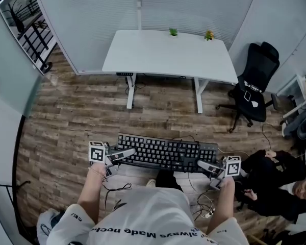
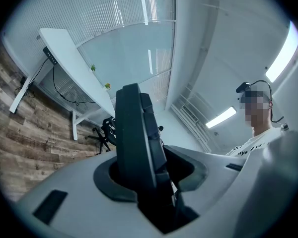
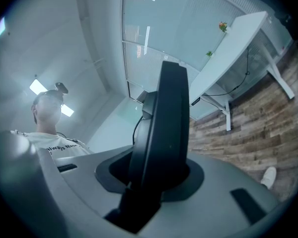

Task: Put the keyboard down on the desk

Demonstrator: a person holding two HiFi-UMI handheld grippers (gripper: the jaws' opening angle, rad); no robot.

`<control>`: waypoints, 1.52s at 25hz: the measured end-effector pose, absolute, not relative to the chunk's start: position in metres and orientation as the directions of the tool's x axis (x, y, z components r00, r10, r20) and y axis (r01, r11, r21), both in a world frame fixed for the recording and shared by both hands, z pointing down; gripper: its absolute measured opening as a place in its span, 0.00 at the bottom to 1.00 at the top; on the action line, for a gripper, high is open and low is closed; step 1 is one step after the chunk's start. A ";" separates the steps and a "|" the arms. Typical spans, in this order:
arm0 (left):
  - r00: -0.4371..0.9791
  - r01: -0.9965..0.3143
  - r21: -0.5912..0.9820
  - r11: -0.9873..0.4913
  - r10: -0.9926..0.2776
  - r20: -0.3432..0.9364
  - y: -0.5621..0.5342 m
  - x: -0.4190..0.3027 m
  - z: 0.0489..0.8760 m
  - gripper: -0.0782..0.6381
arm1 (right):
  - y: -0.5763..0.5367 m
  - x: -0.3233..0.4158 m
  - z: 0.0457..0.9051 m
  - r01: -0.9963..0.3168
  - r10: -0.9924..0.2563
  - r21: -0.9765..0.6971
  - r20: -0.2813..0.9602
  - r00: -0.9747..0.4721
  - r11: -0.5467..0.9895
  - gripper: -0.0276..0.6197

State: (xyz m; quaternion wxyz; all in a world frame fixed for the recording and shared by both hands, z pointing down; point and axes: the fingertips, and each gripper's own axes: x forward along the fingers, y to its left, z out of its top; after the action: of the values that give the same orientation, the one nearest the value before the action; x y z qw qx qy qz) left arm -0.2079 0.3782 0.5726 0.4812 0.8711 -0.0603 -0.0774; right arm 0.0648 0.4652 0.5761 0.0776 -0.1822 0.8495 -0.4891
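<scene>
I hold the keyboard (image 1: 166, 153) above the floor, left gripper (image 1: 128, 152) and right gripper (image 1: 203, 164) each pinching an end, with the desk (image 1: 158, 55) well apart at twelve o'clock and the set-down not yet done.

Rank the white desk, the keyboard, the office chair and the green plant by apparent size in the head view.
1. white desk
2. keyboard and office chair: nearly alike, and the keyboard is closer to the camera, so unranked
3. green plant
</scene>
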 end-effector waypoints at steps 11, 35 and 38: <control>0.982 -0.052 0.851 -0.523 -0.184 -0.053 0.303 -0.164 0.571 0.36 | 0.389 0.108 0.581 -0.204 -0.391 -0.880 0.022 -0.920 0.429 0.25; 0.977 -0.073 0.858 -0.509 -0.210 -0.042 0.165 -0.038 0.567 0.36 | 0.243 0.236 0.576 -0.200 -0.365 -0.873 0.027 -0.931 0.445 0.25; 0.976 -0.073 0.860 -0.505 -0.212 -0.041 0.155 -0.039 0.572 0.36 | 0.233 0.236 0.583 -0.197 -0.367 -0.880 0.029 -0.930 0.433 0.25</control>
State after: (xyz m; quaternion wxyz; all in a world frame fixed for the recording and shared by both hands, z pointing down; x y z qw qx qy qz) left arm -0.0388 0.1550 0.5723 0.4905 0.8646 -0.0827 -0.0708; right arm 0.2360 0.2328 0.5831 0.0836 -0.1674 0.8422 -0.5057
